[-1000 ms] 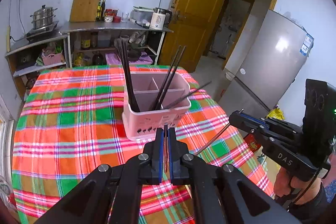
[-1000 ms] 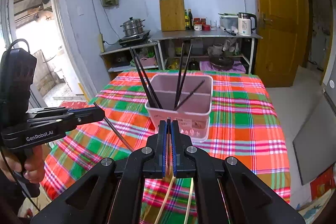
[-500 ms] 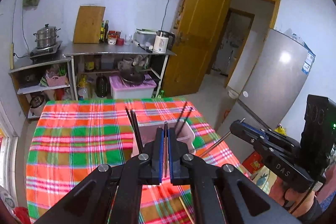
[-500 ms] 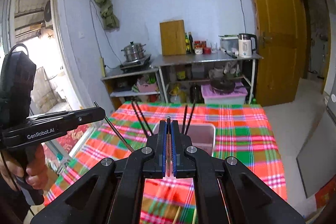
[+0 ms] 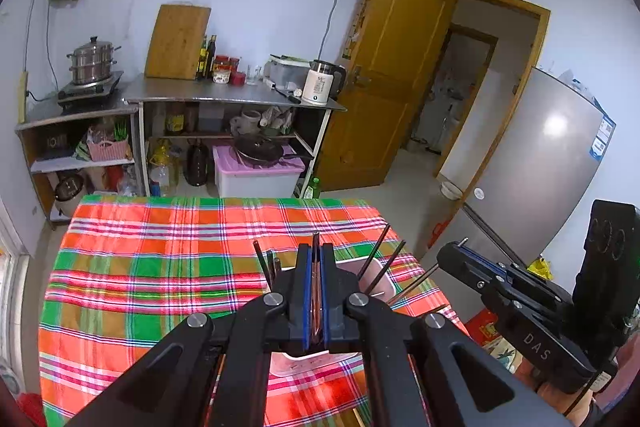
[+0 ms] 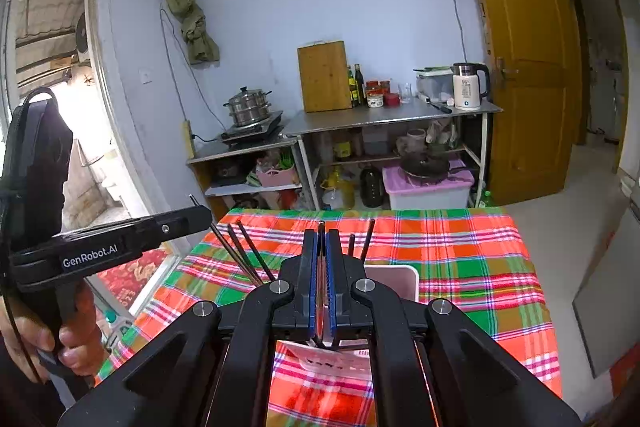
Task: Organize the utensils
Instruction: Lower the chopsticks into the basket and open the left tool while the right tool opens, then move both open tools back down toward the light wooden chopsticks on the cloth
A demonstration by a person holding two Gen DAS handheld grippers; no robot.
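Observation:
A pink utensil holder (image 5: 378, 277) (image 6: 396, 281) stands on the plaid table, mostly hidden behind my fingers, with several dark chopsticks (image 5: 264, 261) (image 6: 244, 251) sticking out of it. My left gripper (image 5: 315, 255) is shut on a chopstick whose tip shows between the fingers; it also shows at the left of the right wrist view (image 6: 200, 217), the chopstick running through it. My right gripper (image 6: 321, 239) is shut on a chopstick; in the left wrist view (image 5: 448, 255) the chopstick slants down from it toward the holder.
The plaid tablecloth (image 5: 160, 259) covers the table. Behind it stand metal shelves (image 5: 232, 103) with a kettle, pots, bottles and a cutting board. A wooden door (image 5: 396, 67) and a fridge (image 5: 532, 167) are at the right, a doorway (image 6: 60, 107) at the left.
Both grippers have risen and tilted up, each still holding its chopstick. The holder has dropped low in both views, and more of the room shows.

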